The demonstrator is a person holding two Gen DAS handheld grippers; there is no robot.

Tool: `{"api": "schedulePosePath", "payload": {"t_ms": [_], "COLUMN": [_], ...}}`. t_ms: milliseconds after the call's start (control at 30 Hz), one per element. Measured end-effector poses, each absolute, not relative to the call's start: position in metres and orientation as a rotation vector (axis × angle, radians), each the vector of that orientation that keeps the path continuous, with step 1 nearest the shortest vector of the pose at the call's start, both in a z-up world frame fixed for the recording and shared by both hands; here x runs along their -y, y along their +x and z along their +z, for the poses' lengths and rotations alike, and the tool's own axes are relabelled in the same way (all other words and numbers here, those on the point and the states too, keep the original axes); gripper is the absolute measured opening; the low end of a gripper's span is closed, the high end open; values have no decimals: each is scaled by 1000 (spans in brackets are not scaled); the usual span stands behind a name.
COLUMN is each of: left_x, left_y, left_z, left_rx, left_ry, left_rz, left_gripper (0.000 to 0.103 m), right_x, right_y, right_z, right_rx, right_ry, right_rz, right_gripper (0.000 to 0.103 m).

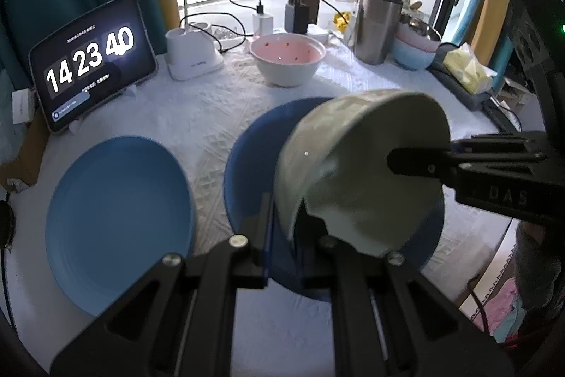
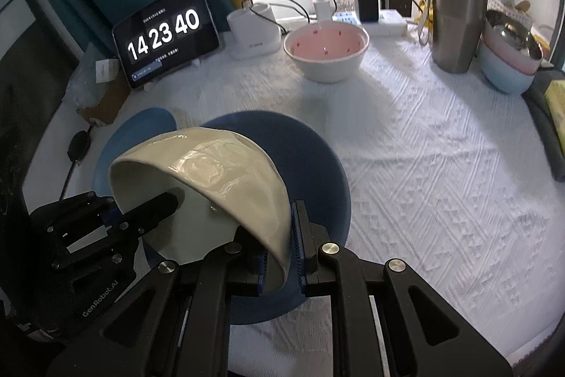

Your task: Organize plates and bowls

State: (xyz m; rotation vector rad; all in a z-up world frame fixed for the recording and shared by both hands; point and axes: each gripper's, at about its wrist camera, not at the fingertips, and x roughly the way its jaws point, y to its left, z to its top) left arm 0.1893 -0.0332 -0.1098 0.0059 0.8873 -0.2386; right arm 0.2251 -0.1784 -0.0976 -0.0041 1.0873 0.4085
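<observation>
A pale green-white bowl (image 1: 360, 165) is held tilted above a dark blue plate (image 1: 254, 158). My left gripper (image 1: 284, 235) is shut on its rim, and my right gripper (image 2: 280, 253) is shut on the opposite rim; the bowl (image 2: 212, 179) shows tilted in the right wrist view too, over the dark blue plate (image 2: 310, 158). The right gripper's finger (image 1: 416, 161) reaches inside the bowl in the left wrist view. A light blue plate (image 1: 116, 221) lies to the left. A pink-lined white bowl (image 1: 286, 59) stands at the back.
A tablet clock (image 1: 91, 59) leans at the back left. A white charger stand (image 1: 192, 53), a steel tumbler (image 1: 376, 23), stacked pastel bowls (image 1: 415, 46) and a tissue pack (image 1: 466, 69) line the back and right. A white textured cloth (image 2: 441, 165) covers the table.
</observation>
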Motion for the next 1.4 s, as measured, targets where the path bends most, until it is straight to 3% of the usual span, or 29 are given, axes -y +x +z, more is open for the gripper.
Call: {"api": "schedulePosePath", "payload": {"t_ms": [1400], "left_x": [31], "left_y": [212], "left_z": [-101], "left_rx": [-861], "left_ry": [-23], "left_rz": [-202], "left_gripper": [13], "right_x": [186], "right_y": [236], "right_z": [-99], "right_rx": [-1033], "right_ry": [-36], "right_rz": [408], "right_gripper": [15]}}
